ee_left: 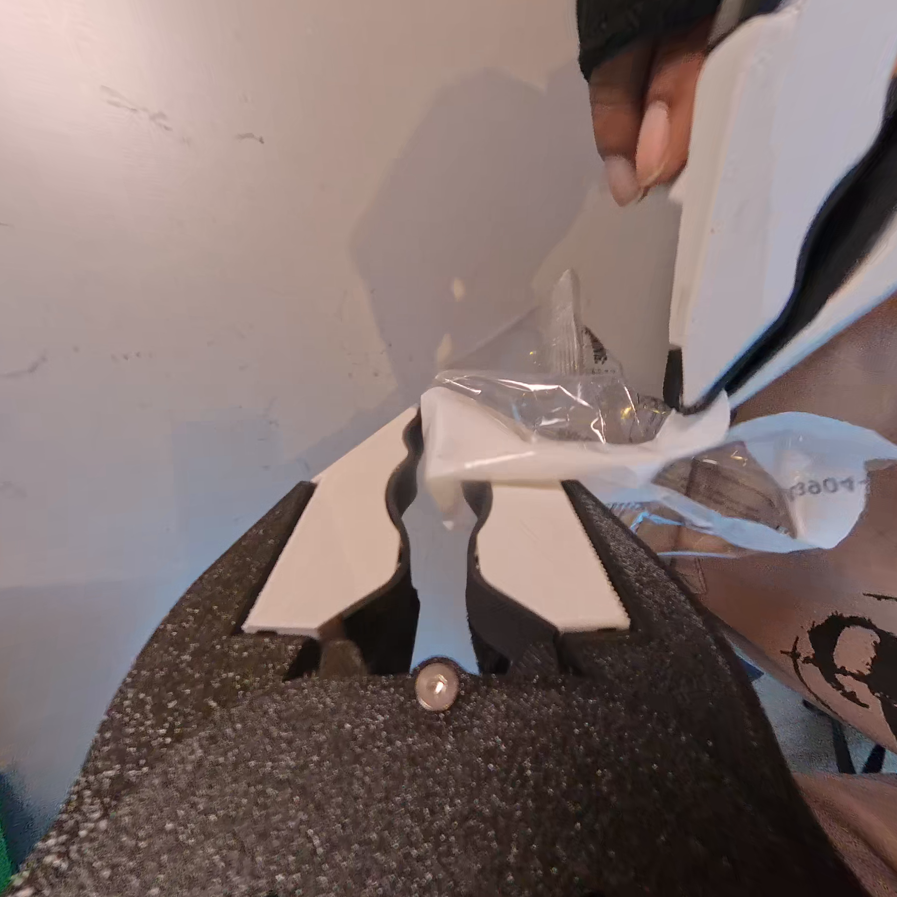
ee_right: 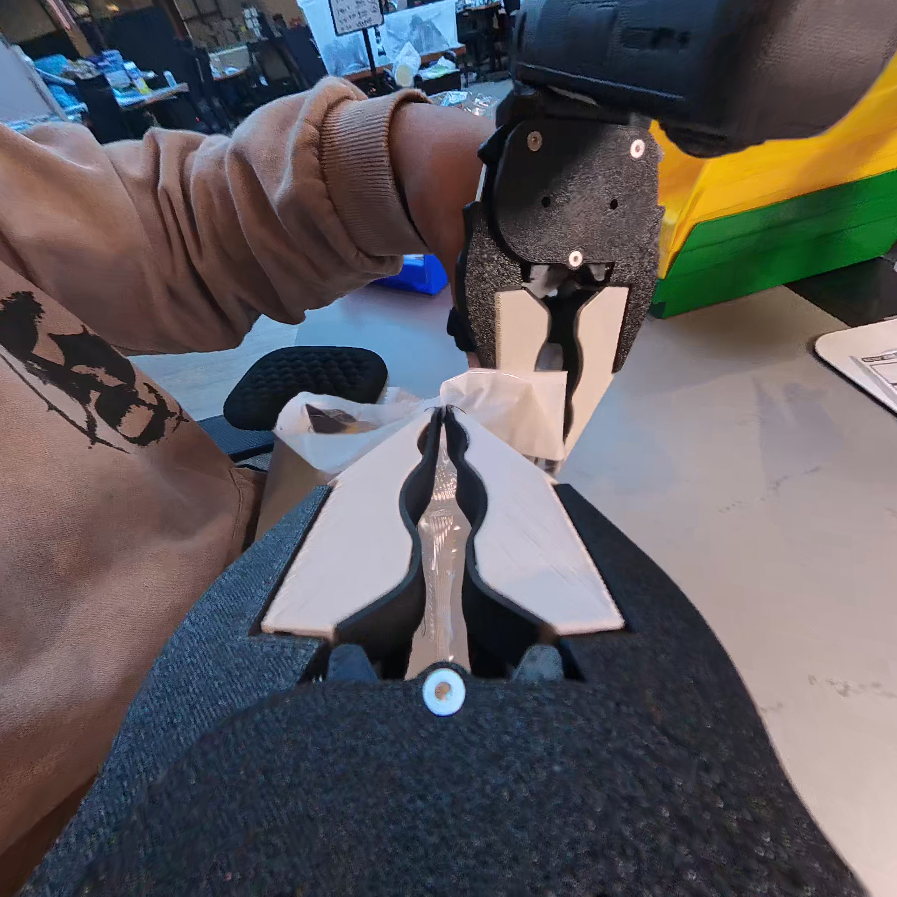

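A crumpled plastic bag, part white and part clear, hangs between both grippers above the grey table. My left gripper is shut on one white corner of it. The right gripper's white finger comes in from the upper right and pinches the bag's clear edge. In the right wrist view my right gripper is shut on the bag, with clear film running back between its fingers. The left gripper points down from above and clamps the bag's far corner. Something dark lies inside the bag.
A person's brown sleeve and a hand hold the grippers. A yellow and green bin stands at the back right of the grey table. A white sheet lies at the right edge. A black chair armrest is to the left.
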### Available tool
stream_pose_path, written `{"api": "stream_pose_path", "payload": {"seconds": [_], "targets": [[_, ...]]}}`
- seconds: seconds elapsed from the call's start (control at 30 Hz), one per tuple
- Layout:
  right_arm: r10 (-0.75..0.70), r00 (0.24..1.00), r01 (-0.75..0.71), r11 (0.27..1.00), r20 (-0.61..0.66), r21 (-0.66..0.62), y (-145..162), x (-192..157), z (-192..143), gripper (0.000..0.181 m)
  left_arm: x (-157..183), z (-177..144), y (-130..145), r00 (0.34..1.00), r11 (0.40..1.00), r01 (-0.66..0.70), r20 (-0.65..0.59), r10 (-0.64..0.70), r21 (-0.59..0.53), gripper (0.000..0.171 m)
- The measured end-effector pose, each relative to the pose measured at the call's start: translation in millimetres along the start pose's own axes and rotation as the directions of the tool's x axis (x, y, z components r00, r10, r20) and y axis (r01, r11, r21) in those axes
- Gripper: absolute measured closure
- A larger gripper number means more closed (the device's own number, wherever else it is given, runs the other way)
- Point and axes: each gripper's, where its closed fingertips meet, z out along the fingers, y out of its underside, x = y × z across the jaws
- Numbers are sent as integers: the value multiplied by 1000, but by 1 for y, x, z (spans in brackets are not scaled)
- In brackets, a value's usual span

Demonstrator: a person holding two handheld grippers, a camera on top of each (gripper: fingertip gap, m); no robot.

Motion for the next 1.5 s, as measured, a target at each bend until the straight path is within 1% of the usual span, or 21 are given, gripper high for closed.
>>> {"api": "stream_pose_path", "payload": {"seconds": [0.07,0.1,0.2,0.27,0.33,0.37,0.47,0.53,0.63,0.67,0.7,0.77,0.83,0.9,0.97,1.03,1.13,1.2,1.3,1.37,1.5], "targets": [[17,1000,-17,1000,-1,5,2,3,-6,181,5,-9,-1,999,997,-17,-35,19,76,140],[7,1000,-7,1000,-7,3,3,2,-12,181,13,-19,-5,996,988,-25,-79,37,151,131],[13,999,-13,1000,-30,6,5,4,-27,181,25,-61,-8,987,917,-10,-142,73,400,129],[19,998,-18,1000,-60,17,3,9,-39,181,26,-76,1,992,866,8,-113,56,499,131],[25,995,-24,1000,-94,17,3,15,-48,181,29,-70,15,998,844,-10,-49,43,536,130],[40,993,-38,999,-109,22,3,18,-50,181,33,-66,18,999,822,-17,-23,37,570,131],[83,986,-78,996,-142,44,2,26,-53,181,47,-51,9,1000,727,-2,15,-11,686,136],[106,981,-99,994,-160,51,3,30,-52,181,56,-40,-1,997,677,-29,66,-29,735,137],[136,974,-127,990,-181,64,4,35,-50,181,67,-32,-19,992,640,-58,118,-51,766,136],[145,971,-134,989,-192,70,3,37,-50,181,69,-30,-24,987,641,-71,147,-66,764,135],[151,967,-139,987,-203,76,2,39,-51,181,68,-27,-28,975,653,-102,207,-85,750,134],[155,964,-140,987,-216,83,1,40,-52,181,59,-22,-31,926,684,-179,357,-127,707,135],[147,964,-131,988,-219,86,-2,40,-53,181,48,-27,-33,886,683,-226,438,-151,694,152],[134,964,-118,989,-227,86,-4,41,-57,181,40,-35,-29,875,690,-238,460,-153,683,161],[116,969,-99,991,-217,87,-6,39,-63,181,36,-43,-25,883,687,-243,450,-135,684,171],[91,974,-75,994,-207,81,-7,38,-71,181,41,-53,-24,903,655,-272,423,-80,705,171],[53,974,-41,997,-218,59,-4,41,-81,181,40,-66,-23,922,618,-276,384,-46,736,171],[33,974,-25,999,-222,41,0,42,-85,181,38,-70,-22,937,597,-260,347,-35,759,171],[36,969,-29,999,-245,32,4,48,-92,181,33,-80,-20,961,535,-213,273,-35,818,171],[48,966,-41,999,-256,32,5,53,-97,181,30,-83,-16,971,509,-190,238,-30,840,171],[30,976,-25,999,-215,28,3,50,-93,178,28,-78,-12,982,507,-161,189,-4,847,171]]}}
